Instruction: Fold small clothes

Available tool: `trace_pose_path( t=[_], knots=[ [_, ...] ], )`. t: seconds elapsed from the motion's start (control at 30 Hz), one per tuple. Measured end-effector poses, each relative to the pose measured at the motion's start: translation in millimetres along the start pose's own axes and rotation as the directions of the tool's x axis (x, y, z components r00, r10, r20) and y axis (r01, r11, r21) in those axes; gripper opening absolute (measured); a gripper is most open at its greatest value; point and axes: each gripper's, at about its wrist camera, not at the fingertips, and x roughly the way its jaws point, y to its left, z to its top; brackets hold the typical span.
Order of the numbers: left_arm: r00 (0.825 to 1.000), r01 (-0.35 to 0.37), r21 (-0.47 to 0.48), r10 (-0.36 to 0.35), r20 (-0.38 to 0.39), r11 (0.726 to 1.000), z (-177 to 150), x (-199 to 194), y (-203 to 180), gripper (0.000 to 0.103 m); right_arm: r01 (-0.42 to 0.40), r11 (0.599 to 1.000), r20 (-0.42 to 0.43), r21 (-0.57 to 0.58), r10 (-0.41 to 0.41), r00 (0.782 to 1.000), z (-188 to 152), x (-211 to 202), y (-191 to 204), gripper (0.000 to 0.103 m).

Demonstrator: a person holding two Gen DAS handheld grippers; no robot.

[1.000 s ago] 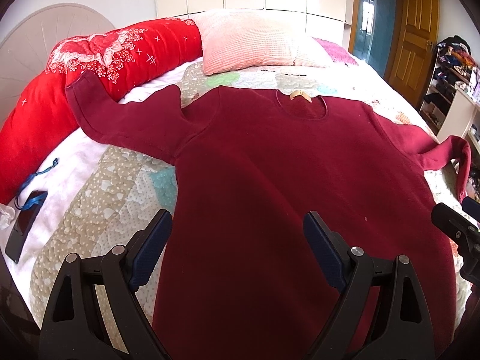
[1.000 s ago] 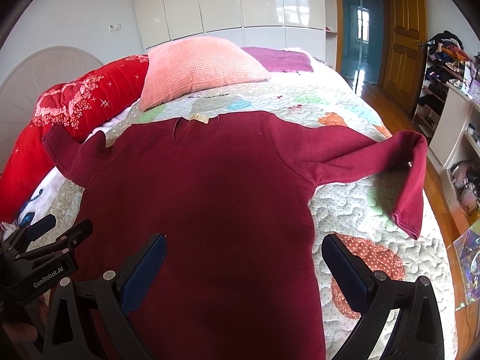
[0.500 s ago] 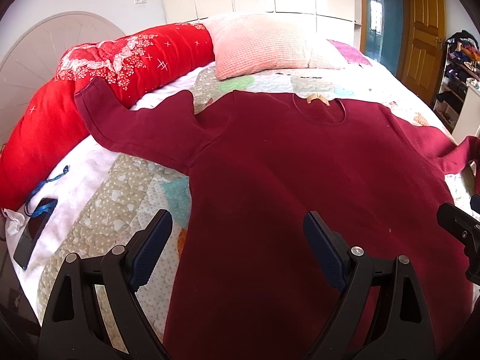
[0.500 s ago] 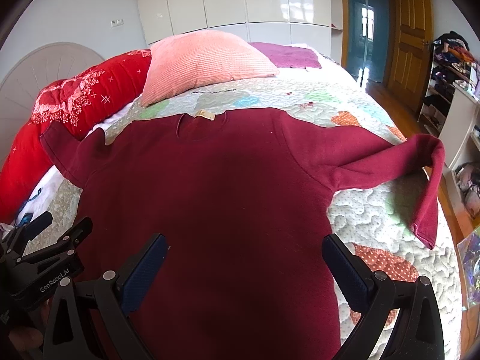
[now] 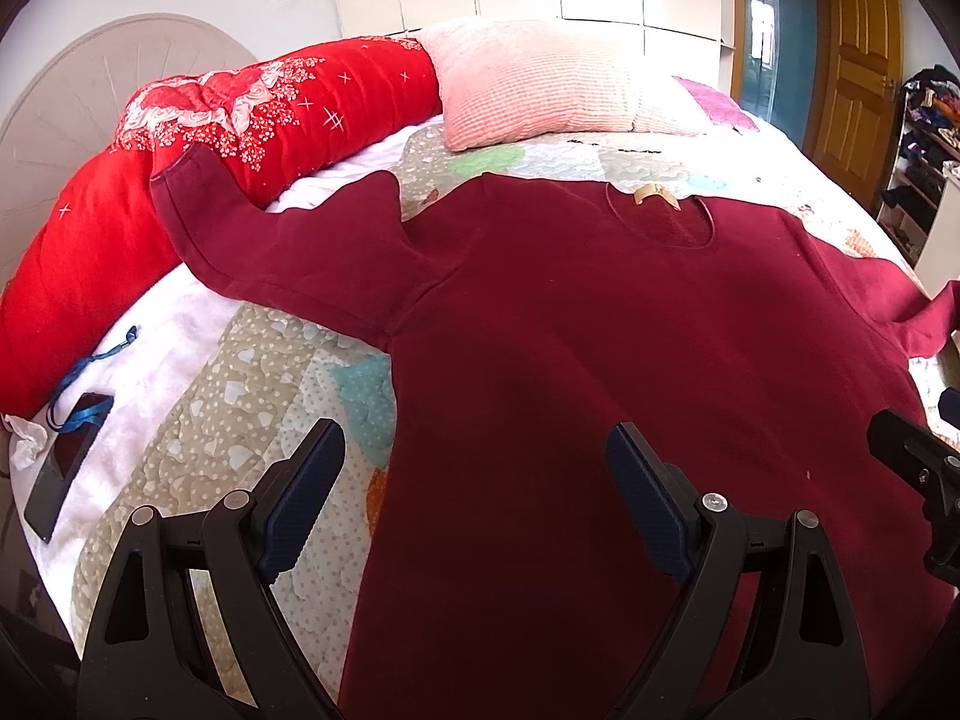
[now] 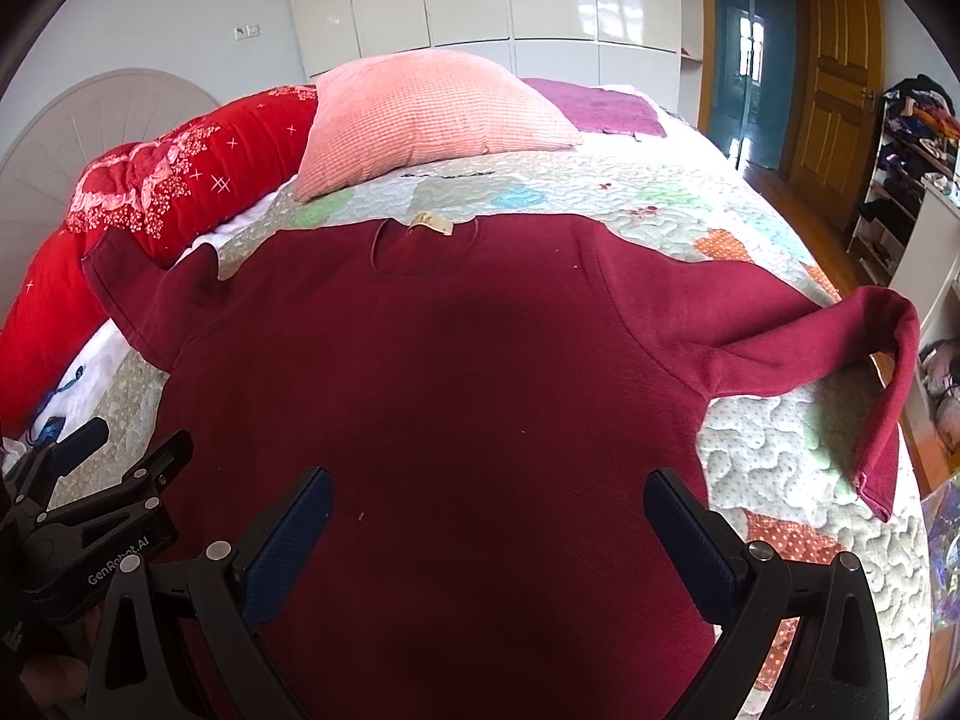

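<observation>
Your left gripper (image 5: 474, 501) and right gripper (image 6: 489, 534) are both spread wide, holding nothing. The maroon sweater (image 6: 456, 396) lies flat mid-frame on the quilt (image 6: 774, 456), collar toward the pink pillow (image 6: 432, 114) up top.

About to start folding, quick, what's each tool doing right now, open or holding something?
Left tool: open, holding nothing, above the maroon sweater.
Right tool: open, holding nothing, above the same sweater.
</observation>
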Motion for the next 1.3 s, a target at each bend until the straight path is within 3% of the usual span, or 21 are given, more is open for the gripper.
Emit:
trace_pose_path(
  t=[0.2,0.33,0.5,0.63,0.73,0.93,1.03,1.17,1.3],
  knots=[
    [1.000,0.013,-0.009,-0.013,-0.016,1.000,4.1,9.0,5.0,0.089,-0.010,1.000,-0.008,-0.006,0.010,1.000,5.8,12.7,7.8,0.103],
    [0.997,0.057,-0.032,-0.058,-0.050,0.998,10.1,20.0,15.7,0.089,-0.027,1.000,-0.012,-0.012,0.027,1.000,12.5,24.3,15.9,0.103],
    [0.991,0.106,-0.136,-0.116,-0.069,0.985,30.3,35.9,63.7,0.089,-0.061,0.998,-0.006,-0.035,0.061,0.998,25.4,44.3,33.1,0.103],
    [0.995,0.041,-0.207,-0.059,-0.080,0.977,51.2,54.0,117.4,0.089,-0.094,0.994,-0.007,-0.064,0.094,0.996,35.0,58.0,47.6,0.103],
    [0.997,-0.060,-0.255,0.044,-0.068,0.965,66.3,71.1,160.8,0.089,-0.119,0.990,-0.004,-0.073,0.119,0.993,39.7,64.5,57.0,0.103],
    [0.989,-0.140,-0.415,0.148,-0.012,0.899,83.5,100.5,233.3,0.089,-0.145,0.986,-0.016,-0.085,0.144,0.989,41.6,75.1,68.0,0.103],
    [0.970,-0.147,-0.494,0.222,0.095,0.857,91.1,96.6,254.2,0.089,-0.158,0.984,-0.040,-0.086,0.155,0.987,40.1,81.2,67.5,0.103],
    [0.935,-0.235,-0.434,0.324,0.143,0.870,117.4,102.0,260.5,0.089,-0.174,0.981,-0.067,-0.086,0.169,0.983,37.4,86.8,68.5,0.103],
    [0.905,-0.338,-0.361,0.405,0.130,0.869,139.3,122.3,266.1,0.089,-0.179,0.979,-0.080,-0.095,0.172,0.982,35.4,90.4,72.3,0.103]
  ],
)
